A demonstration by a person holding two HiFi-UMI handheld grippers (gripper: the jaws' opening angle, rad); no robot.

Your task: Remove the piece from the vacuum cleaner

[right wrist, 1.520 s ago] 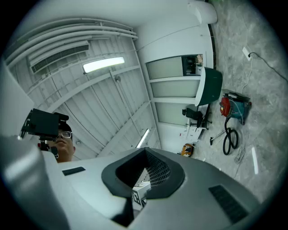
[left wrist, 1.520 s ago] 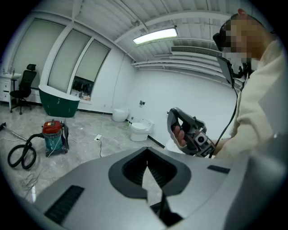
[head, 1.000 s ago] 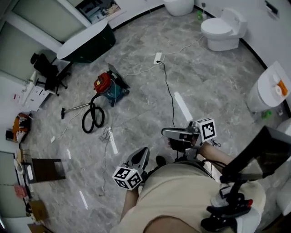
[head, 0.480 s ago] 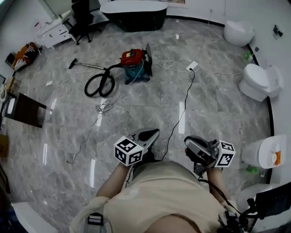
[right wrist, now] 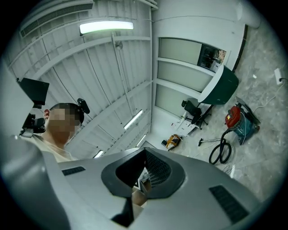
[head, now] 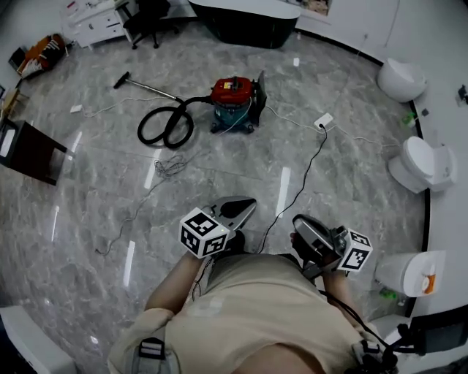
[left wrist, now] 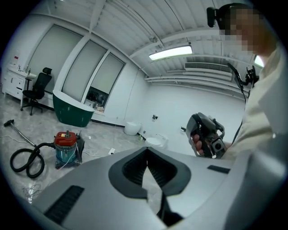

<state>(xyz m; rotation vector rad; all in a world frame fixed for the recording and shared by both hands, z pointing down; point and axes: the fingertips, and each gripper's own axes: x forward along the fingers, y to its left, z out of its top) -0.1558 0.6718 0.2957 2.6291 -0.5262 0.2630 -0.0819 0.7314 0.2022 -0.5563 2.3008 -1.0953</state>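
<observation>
The vacuum cleaner point(head: 234, 102) has a red top and a teal body and stands on the marble floor, far ahead of me. Its black hose point(head: 167, 128) lies coiled to its left, and the wand point(head: 142, 88) runs on to a floor nozzle. My left gripper point(head: 243, 206) and right gripper point(head: 300, 225) are held close to my body, well short of the vacuum. Both are shut with nothing in them. The left gripper view shows the vacuum point(left wrist: 67, 146) low at the left, beyond the shut left gripper point(left wrist: 147, 167). The right gripper point(right wrist: 145, 174) points upward, with the vacuum point(right wrist: 240, 119) at the right.
A power strip point(head: 322, 120) and its black cable point(head: 296, 186) lie on the floor to the right of the vacuum. A loose white wire point(head: 168, 168) lies near the hose. Toilets point(head: 420, 166) line the right wall. A dark tub point(head: 245, 18) stands behind the vacuum, a dark box point(head: 29, 150) at the left.
I have turned and moved, so the vacuum now sits at the upper middle of the head view. Both grippers travelled with my body and stayed shut.
</observation>
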